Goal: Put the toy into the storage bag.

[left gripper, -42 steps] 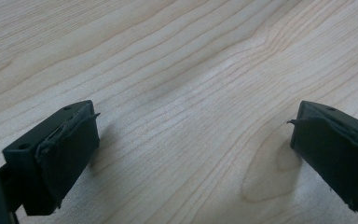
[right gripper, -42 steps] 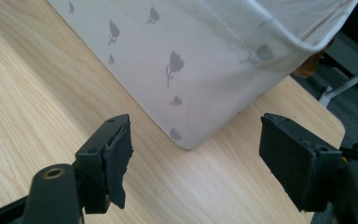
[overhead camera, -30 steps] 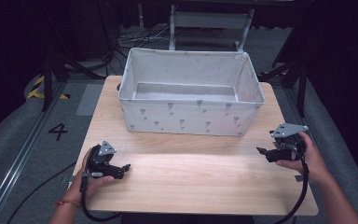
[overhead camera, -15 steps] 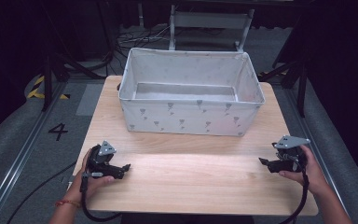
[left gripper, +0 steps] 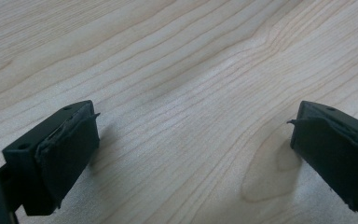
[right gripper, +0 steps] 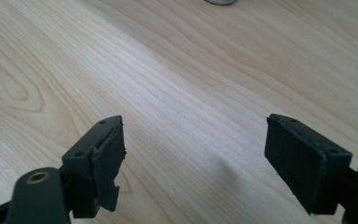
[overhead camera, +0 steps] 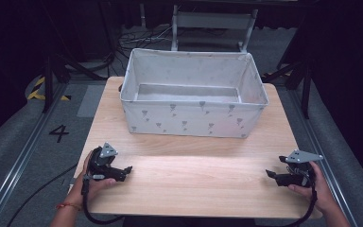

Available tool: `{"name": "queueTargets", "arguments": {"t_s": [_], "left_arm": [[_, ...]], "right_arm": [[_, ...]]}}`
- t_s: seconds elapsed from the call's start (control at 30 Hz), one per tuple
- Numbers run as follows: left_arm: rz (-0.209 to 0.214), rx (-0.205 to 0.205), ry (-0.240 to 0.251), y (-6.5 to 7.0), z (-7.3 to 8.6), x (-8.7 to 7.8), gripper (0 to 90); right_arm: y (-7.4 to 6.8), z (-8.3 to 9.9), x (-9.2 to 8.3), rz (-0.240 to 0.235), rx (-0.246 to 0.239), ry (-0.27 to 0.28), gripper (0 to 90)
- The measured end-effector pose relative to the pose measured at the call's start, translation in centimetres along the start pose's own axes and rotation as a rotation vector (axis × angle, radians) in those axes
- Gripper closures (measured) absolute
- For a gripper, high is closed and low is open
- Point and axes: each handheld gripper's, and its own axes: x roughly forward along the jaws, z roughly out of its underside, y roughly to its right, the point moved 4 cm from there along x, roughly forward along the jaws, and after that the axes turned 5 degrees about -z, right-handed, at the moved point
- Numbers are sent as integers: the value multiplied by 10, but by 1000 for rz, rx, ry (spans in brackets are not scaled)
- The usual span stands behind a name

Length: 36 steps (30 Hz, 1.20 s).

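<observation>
The left gripper (overhead camera: 125, 170) sits low at the near left corner of the wooden table (overhead camera: 194, 184), its jaws pointing toward the middle of the tabletop. In the left gripper view its jaws stand wide apart with bare wood between them (left gripper: 191, 140), holding nothing. The right gripper (overhead camera: 270, 175) is at the near right edge of the table, jaws pointing left toward the other one, the two well apart. Its own view shows its jaws spread wide over bare wood grain (right gripper: 193, 154), nothing gripped. A hand (overhead camera: 92, 182) wraps the left gripper; another hand (overhead camera: 312, 189) holds the right. Farther back stands an open white fabric box (overhead camera: 189, 120) with small grey marks.
</observation>
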Motion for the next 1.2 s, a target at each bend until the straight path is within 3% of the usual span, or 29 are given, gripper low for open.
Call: {"name": "queueTargets", "arguments": {"t_s": [0.17, 0.37, 1.2], "left_arm": [[0, 0, 0, 0, 0, 0, 13], [-1, 0, 0, 0, 0, 0, 13], [0, -14, -6, 1, 0, 1, 2]], "right_arm": [[-1, 12, 0, 25, 46, 33, 220], [-1, 26, 3, -22, 123, 76, 212], [0, 27, 4, 1, 132, 67, 176]]}}
